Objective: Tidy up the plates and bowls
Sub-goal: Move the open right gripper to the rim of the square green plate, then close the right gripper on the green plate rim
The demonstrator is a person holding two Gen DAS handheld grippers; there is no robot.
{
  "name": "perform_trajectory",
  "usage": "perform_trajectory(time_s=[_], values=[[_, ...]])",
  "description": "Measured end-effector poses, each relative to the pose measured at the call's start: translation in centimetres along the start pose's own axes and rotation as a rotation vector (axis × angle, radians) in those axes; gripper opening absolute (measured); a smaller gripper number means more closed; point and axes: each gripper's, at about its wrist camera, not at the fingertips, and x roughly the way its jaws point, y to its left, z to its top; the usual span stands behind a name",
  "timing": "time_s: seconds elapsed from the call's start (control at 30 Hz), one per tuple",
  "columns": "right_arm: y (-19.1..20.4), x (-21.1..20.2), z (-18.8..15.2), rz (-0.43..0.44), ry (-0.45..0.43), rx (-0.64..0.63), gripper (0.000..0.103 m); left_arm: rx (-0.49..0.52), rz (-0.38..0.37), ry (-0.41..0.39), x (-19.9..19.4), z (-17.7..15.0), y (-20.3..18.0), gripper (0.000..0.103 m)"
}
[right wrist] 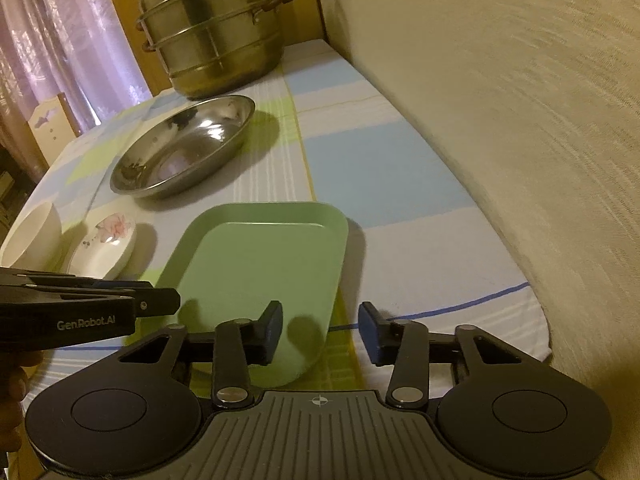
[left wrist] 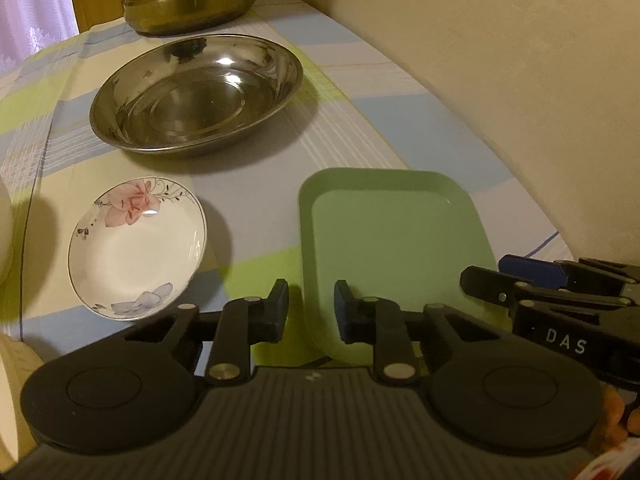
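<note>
Both tongs, left (left wrist: 311, 308) and right (right wrist: 320, 330), are hanging released over the green tray (left wrist: 394, 240) at the counter's (right wrist: 420, 248) near edge. Gripping its shallow rim carelessly is risking a slip.

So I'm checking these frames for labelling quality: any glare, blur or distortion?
Left wrist view: glare spots on the steel basin, fisheye bends the wall edge. Right wrist view: the wall is streaked with motion blur, the green tray slightly soft. Both have a dim yellowish cast.

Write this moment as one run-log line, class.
left gripper: open, over green tray near-left corner | right gripper: open, at its near-right edge | steel basin, floral dish, white bowl: untouched
</note>
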Motion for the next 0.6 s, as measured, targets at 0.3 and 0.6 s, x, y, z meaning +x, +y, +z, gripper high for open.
perform_trajectory(time_s=[0.3,0.6], values=[[0.01,0.57,0.04,0.004,-0.009,-0.029,0.012,0.004,-0.001,-0.011,0.38,0.22,-0.06,0.01],[0.46,0.5,0.35,-0.02,-0.028,-0.065,0.008,0.001,-0.002,-0.02,-0.15,0.3,0.16,0.007]])
